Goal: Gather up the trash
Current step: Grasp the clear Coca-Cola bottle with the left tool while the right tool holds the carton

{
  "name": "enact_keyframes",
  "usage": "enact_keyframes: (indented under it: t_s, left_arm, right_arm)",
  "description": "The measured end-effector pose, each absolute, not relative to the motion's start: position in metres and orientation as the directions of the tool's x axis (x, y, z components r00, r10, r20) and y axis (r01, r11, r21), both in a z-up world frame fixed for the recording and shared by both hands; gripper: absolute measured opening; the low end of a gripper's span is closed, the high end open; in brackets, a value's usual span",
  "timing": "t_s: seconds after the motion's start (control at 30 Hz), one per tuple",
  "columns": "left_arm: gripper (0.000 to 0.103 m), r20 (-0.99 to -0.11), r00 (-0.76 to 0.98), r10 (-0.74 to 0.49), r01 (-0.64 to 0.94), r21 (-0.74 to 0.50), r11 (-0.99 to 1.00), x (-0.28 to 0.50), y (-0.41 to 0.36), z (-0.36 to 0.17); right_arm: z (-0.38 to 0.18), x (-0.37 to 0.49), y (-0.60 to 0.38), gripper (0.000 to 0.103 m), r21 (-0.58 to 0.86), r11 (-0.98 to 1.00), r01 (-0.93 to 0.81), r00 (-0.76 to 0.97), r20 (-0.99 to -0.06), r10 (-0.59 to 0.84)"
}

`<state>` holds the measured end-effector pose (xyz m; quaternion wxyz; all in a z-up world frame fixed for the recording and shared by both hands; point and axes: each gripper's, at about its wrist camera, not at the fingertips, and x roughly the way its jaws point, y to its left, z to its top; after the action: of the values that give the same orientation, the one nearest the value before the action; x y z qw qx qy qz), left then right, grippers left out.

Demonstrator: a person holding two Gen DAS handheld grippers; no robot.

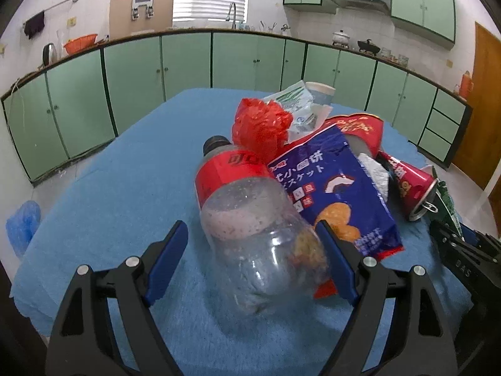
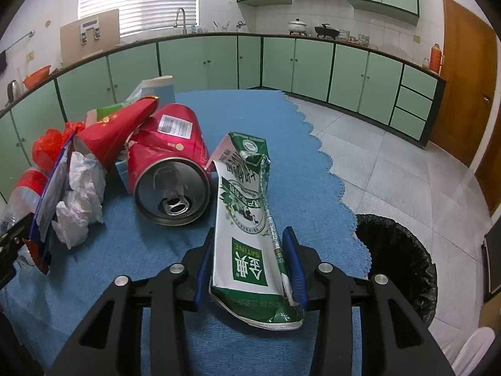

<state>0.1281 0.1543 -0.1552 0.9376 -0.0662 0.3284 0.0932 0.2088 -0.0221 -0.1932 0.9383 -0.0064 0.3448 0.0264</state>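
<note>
A clear plastic bottle with a red label lies on the blue tablecloth. My left gripper is open, its blue pads on either side of the bottle's base; the left pad stands apart from it. A blue biscuit bag leans against the bottle. My right gripper is shut on a flattened green and white milk carton, also seen in the left wrist view. A red can lies just left of the carton.
Crumpled white paper, a red paper cone, a red plastic bag and a paper cup lie in the pile. A black-lined bin stands on the floor right of the table's scalloped edge.
</note>
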Motion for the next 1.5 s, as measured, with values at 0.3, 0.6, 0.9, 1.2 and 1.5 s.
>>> enact_keyframes:
  t_s: [0.3,0.6,0.9,1.2,1.5]
  left_arm:
    - [0.080,-0.641,0.756,0.133,-0.232,-0.073,0.970,0.143,0.161,-0.156]
    - [0.072,-0.647,0.753,0.118,-0.247,-0.113,0.962,0.150,0.168,-0.156]
    - [0.070,-0.672,0.732,0.112,-0.260,-0.124,0.958,0.155,0.172,-0.153]
    - [0.061,-0.682,0.722,0.117,-0.273,-0.125,0.954,0.169,0.176,-0.156]
    - [0.060,-0.657,0.743,0.128,-0.275,-0.126,0.953,0.149,0.170,-0.149]
  right_arm:
    - [-0.194,0.210,-0.021,0.042,0.003,0.998,-0.056,0.758,-0.651,0.044]
    - [-0.195,0.212,-0.022,0.044,0.010,0.998,-0.063,0.748,-0.661,0.054]
    - [-0.195,0.213,-0.022,0.045,0.017,0.998,-0.066,0.744,-0.665,0.061]
    - [-0.196,0.213,-0.022,0.044,0.017,0.997,-0.073,0.744,-0.665,0.065]
    - [-0.193,0.208,-0.030,0.039,0.039,0.996,-0.077,0.753,-0.653,0.083]
